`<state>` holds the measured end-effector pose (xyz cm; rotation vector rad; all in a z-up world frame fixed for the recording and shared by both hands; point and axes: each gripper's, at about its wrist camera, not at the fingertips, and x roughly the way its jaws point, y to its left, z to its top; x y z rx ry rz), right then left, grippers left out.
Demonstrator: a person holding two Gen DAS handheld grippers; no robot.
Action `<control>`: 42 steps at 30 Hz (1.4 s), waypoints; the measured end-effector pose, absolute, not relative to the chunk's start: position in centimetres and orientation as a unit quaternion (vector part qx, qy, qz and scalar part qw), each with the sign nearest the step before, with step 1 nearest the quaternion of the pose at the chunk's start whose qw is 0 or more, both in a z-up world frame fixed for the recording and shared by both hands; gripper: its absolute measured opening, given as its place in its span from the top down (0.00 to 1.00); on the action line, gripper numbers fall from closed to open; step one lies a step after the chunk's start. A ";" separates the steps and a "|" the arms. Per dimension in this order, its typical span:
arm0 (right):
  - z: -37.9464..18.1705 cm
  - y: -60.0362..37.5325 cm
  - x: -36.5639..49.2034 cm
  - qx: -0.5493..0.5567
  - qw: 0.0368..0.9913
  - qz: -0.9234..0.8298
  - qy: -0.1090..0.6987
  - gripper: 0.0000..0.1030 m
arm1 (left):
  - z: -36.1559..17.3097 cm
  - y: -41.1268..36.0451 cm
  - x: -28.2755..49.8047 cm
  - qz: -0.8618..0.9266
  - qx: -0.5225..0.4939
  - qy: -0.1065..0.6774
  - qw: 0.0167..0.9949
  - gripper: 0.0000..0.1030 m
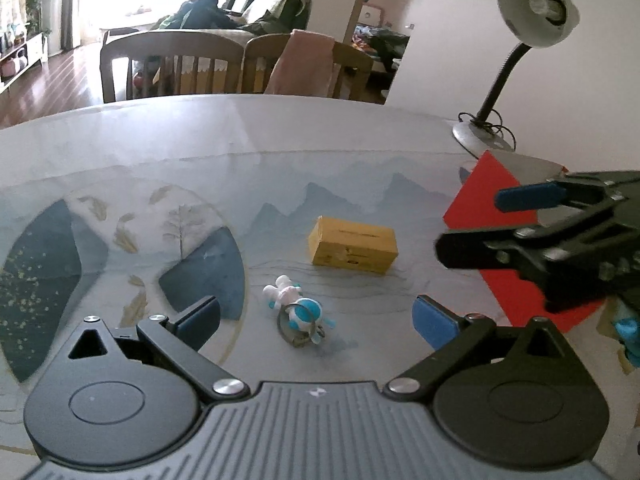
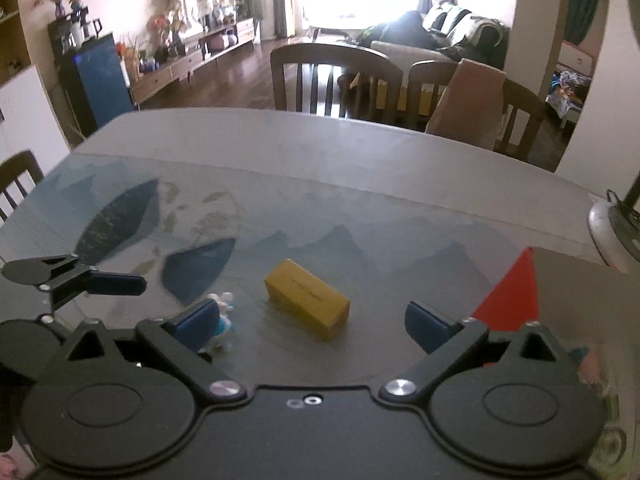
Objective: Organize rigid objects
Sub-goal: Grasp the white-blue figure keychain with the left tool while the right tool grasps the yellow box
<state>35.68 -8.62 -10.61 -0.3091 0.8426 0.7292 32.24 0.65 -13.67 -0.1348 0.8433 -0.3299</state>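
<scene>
Rigid objects lay loose on the surface [image 1: 320, 152], which carried a printed landscape cover: a yellow carton [image 1: 353, 249] at frame centre of the left wrist view, a small white-and-blue figurine keychain [image 1: 297, 311] just below it, and a red box [image 1: 500, 216] at the right edge. A desk lamp [image 1: 532, 12] stood in the upper right corner.

The left tool [image 1: 316, 324] stood with its jaws wide apart and nothing between them; the keychain lay in the gap ahead of the blue pads, untouched. The right tool [image 2: 312, 322] was likewise wide and empty, with the yellow carton [image 2: 307, 298] ahead of its gap and the figurine partly hidden behind its left pad.

Judged from this layout, the step in hand was the approach: no object had been gripped. The next move would call for each tool to descend so that its pads straddle the target, the left on the keychain, the right across the carton's narrow width, before closing. The two tools sat near each other, so clearance between them would need watching.
</scene>
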 end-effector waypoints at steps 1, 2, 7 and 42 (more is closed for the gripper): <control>-11.0 -8.3 36.2 -0.150 0.835 0.345 0.401 0.04 | -14.0 0.6 32.4 -0.158 -0.066 0.407 0.897 0.00; -11.3 -8.0 36.6 -0.155 0.832 0.348 0.403 0.05 | -14.3 0.5 32.5 -0.154 -0.065 0.407 0.898 0.00; -12.9 -6.6 38.2 -0.176 0.818 0.358 0.414 0.07 | -15.8 0.0 33.5 -0.143 -0.052 0.410 0.899 0.00; -17.1 -3.9 39.7 -0.193 0.781 0.383 0.454 0.72 | -18.5 -1.7 34.7 -0.146 0.014 0.394 0.907 0.53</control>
